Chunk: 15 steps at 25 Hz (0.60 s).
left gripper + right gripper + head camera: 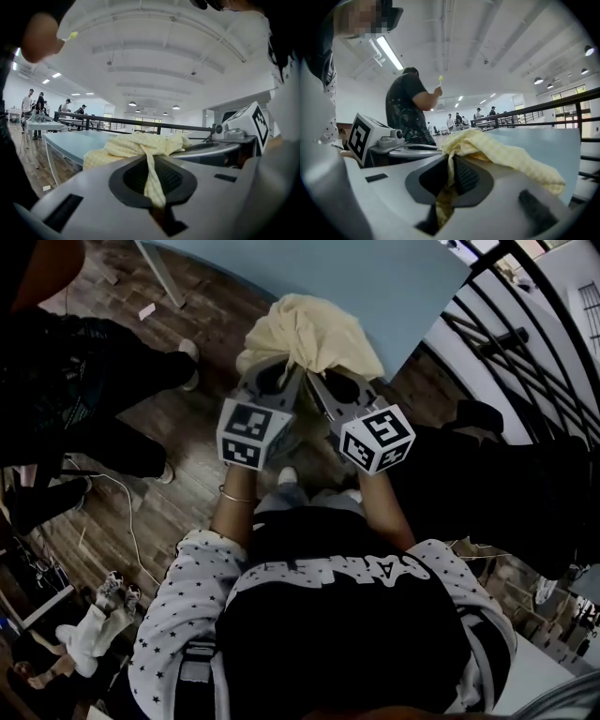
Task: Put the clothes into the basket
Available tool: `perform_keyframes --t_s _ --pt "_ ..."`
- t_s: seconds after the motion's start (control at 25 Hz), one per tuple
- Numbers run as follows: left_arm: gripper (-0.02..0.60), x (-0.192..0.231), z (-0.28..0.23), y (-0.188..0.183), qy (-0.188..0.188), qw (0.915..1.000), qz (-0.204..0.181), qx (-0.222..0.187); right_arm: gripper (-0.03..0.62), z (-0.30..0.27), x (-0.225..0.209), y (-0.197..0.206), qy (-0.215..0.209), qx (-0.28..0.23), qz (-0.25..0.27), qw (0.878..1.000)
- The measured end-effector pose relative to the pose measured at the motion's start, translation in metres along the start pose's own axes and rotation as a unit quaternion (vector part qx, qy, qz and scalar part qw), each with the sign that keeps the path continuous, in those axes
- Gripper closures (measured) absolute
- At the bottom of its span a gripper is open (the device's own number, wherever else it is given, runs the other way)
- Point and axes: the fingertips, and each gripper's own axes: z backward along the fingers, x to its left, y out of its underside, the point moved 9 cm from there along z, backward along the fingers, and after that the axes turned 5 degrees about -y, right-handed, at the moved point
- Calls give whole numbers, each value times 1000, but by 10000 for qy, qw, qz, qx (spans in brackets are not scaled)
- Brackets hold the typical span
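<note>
Yellow checked cloth (309, 334) is clenched by the fingers of left gripper (289, 376) and right gripper (322, 382) at the edge of the light blue worktop (366, 273), above brown wooden floor (187, 432).

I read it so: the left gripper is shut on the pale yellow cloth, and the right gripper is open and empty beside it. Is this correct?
Not quite. The right gripper is not open and empty: the right gripper view shows its jaws shut on the pale yellow cloth too. The left gripper is shut on that cloth, as you said.
</note>
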Motion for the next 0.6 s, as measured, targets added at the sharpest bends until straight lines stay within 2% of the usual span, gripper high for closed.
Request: perform_keyframes --t_s 0.6 --pt "552 42 21 47 -308 9989 348 115 556 -52 16 37 -514 361 -108 9980"
